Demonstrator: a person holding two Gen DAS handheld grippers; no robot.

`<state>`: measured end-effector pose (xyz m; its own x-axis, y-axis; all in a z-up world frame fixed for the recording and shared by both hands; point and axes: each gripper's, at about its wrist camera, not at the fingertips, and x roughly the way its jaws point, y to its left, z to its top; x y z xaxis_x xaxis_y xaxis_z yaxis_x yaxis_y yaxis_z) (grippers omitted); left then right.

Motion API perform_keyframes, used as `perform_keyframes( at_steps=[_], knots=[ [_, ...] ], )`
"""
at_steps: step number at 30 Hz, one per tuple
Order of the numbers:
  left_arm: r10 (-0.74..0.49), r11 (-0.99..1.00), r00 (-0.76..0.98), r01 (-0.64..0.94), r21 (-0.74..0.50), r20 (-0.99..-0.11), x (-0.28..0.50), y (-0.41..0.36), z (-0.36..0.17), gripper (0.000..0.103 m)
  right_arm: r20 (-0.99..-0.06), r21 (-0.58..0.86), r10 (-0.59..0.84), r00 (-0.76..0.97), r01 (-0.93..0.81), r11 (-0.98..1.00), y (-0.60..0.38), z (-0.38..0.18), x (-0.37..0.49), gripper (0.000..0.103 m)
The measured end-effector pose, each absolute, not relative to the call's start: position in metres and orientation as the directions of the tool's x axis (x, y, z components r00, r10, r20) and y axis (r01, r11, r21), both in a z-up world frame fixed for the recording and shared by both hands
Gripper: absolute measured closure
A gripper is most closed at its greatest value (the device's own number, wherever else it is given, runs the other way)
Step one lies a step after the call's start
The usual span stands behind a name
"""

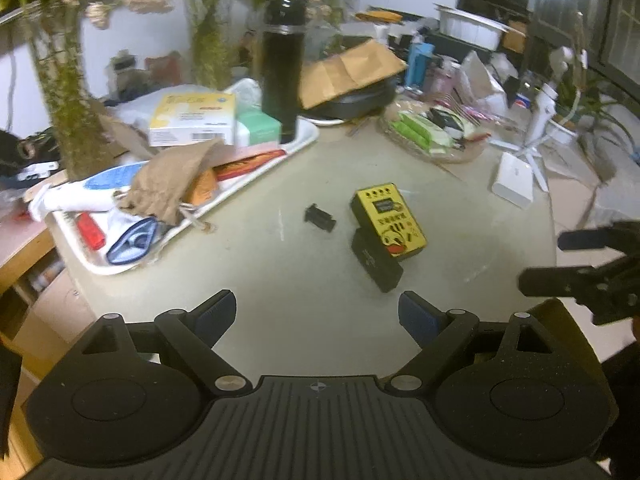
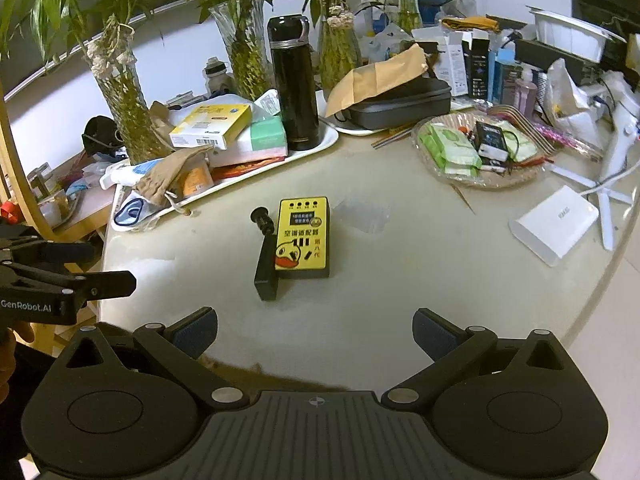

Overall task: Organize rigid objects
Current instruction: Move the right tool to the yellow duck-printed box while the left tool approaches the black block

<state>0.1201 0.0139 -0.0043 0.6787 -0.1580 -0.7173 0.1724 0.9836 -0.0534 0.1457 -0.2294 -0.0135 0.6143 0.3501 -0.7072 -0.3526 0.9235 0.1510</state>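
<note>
Both tongs hang spread and empty over the round table (image 2: 400, 300): the left gripper (image 1: 317, 316) and right gripper (image 2: 315, 330) sit at the bottom of their frames. The yellow box (image 2: 303, 238) lies mid-frame, touching a black block (image 2: 267, 270) at its left edge, a small black plug (image 2: 262, 220) just beside both. Closing on the box could likely drag the touching block or knock the plug away.

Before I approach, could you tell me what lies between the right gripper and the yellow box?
Only bare tabletop lies between the right gripper and yellow box, per the right wrist view.
</note>
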Motion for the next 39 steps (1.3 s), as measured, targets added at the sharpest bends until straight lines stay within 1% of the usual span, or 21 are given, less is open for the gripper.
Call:
perform_keyframes(
  at_steps=[3, 8, 11, 21, 23, 25, 28, 34, 39],
  knots=[
    [-0.157, 0.984, 0.671, 0.171, -0.055, -0.724, 0.131, 0.014, -0.005, 0.014, -0.709, 0.147, 0.358, 0.608, -0.369, 0.918, -0.228, -0.016, 0.155, 0.000],
    [-0.161, 0.984, 0.694, 0.172, -0.056, -0.702, 0.145, 0.016, -0.006, 0.014, -0.716, 0.136, 0.356, 0.601, -0.380, 0.915, -0.225, -0.022, 0.175, 0.000],
    [-0.157, 0.985, 0.712, 0.168, -0.051, -0.685, 0.146, 0.017, -0.008, 0.014, -0.716, 0.124, 0.355, 0.601, -0.392, 0.912, -0.221, -0.024, 0.188, 0.000],
    [-0.144, 0.987, 0.723, 0.154, -0.047, -0.675, 0.150, 0.014, -0.007, 0.014, -0.705, 0.081, 0.359, 0.612, -0.434, 0.897, -0.194, -0.027, 0.216, 0.002],
    [-0.137, 0.988, 0.731, 0.147, -0.042, -0.668, 0.150, 0.014, -0.006, 0.014, -0.711, 0.072, 0.360, 0.603, -0.447, 0.891, -0.187, -0.028, 0.221, 0.012],
    [-0.128, 0.990, 0.732, 0.136, -0.040, -0.669, 0.151, 0.016, -0.007, 0.014, -0.719, 0.069, 0.357, 0.596, -0.450, 0.890, -0.182, -0.031, 0.228, 0.014],
    [-0.117, 0.992, 0.724, 0.112, -0.051, -0.680, 0.153, 0.019, -0.009, 0.014, -0.724, 0.070, 0.360, 0.589, -0.456, 0.887, -0.176, -0.033, 0.237, 0.022],
    [-0.140, 0.990, 0.701, 0.098, -0.101, -0.699, 0.156, 0.025, -0.010, 0.014, -0.732, 0.098, 0.365, 0.575, -0.441, 0.892, -0.167, -0.039, 0.259, 0.025],
    [-0.145, 0.989, 0.694, 0.105, -0.101, -0.705, 0.156, 0.025, -0.010, 0.014, -0.751, 0.111, 0.360, 0.553, -0.432, 0.895, -0.157, -0.048, 0.276, 0.032]
  ],
)
